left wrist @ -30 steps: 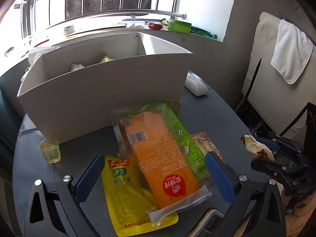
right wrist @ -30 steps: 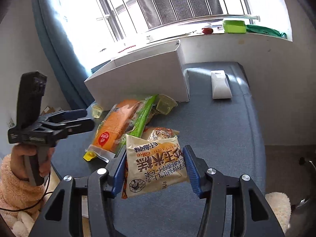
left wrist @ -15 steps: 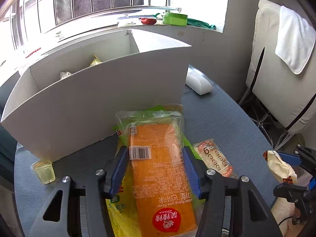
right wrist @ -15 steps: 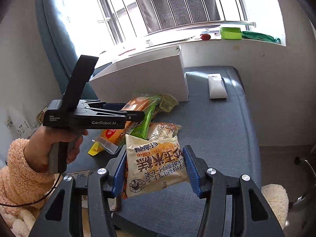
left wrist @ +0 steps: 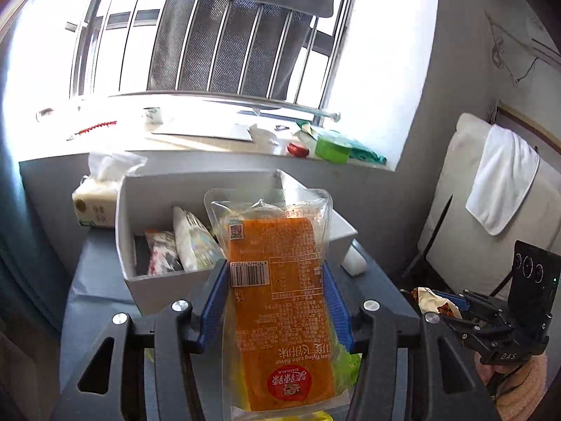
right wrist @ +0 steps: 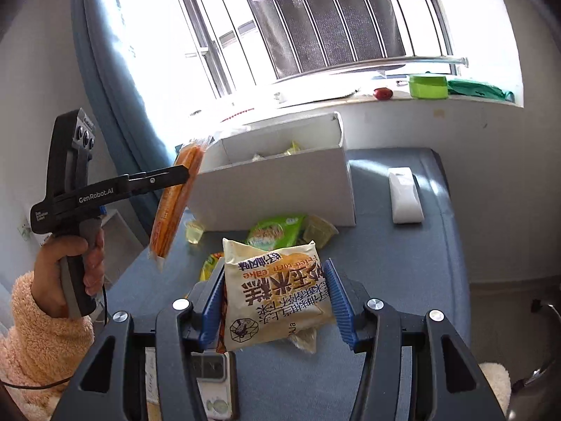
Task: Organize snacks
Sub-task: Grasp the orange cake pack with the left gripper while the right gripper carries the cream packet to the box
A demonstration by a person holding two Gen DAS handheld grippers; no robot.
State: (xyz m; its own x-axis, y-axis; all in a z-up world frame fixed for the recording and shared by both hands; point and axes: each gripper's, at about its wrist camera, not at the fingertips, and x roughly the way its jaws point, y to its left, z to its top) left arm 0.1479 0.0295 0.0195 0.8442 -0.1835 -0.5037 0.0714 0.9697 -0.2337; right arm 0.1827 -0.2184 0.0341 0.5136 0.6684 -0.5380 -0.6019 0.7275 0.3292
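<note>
The orange cake packet hung mid-frame in the left wrist view, off the table, clamped between the blue pads of the left gripper, with the white box behind it. In the right wrist view, the right gripper squeezed a cream cake bag at lower centre, above the grey table, where a green packet lay beside the box.
</note>
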